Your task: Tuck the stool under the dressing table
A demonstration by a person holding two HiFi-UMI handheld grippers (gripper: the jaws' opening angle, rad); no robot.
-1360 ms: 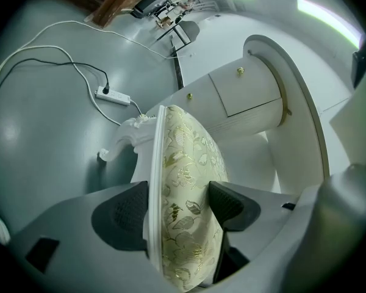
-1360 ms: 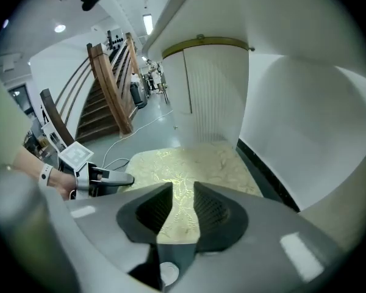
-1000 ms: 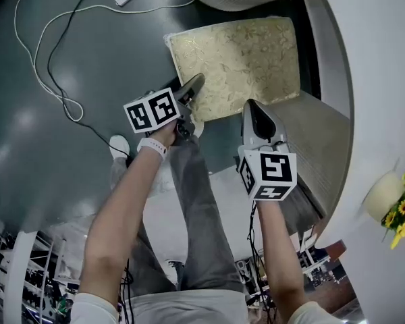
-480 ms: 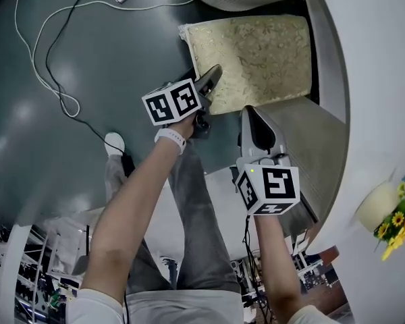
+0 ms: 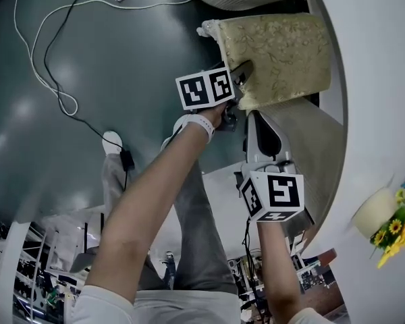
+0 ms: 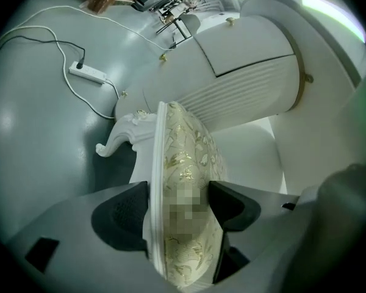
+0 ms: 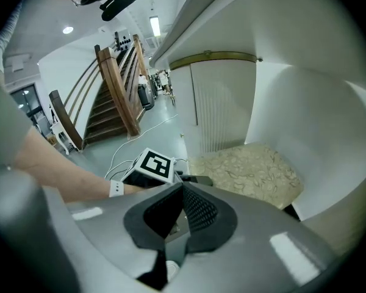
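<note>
The left tool point(image 6: 180, 195) is squeezing the stool point(image 5: 277, 49), which is sitting maybe halfway under the dressing table point(image 5: 385, 59) and needing more pushing, while the right tool point(image 7: 180, 211) is hanging shut, empty.

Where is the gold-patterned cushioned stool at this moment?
Head view, upper right: the cream, gold-patterned cushioned stool sits partly inside the knee recess of the white dressing table, its near edge clamped in the left gripper.
</note>
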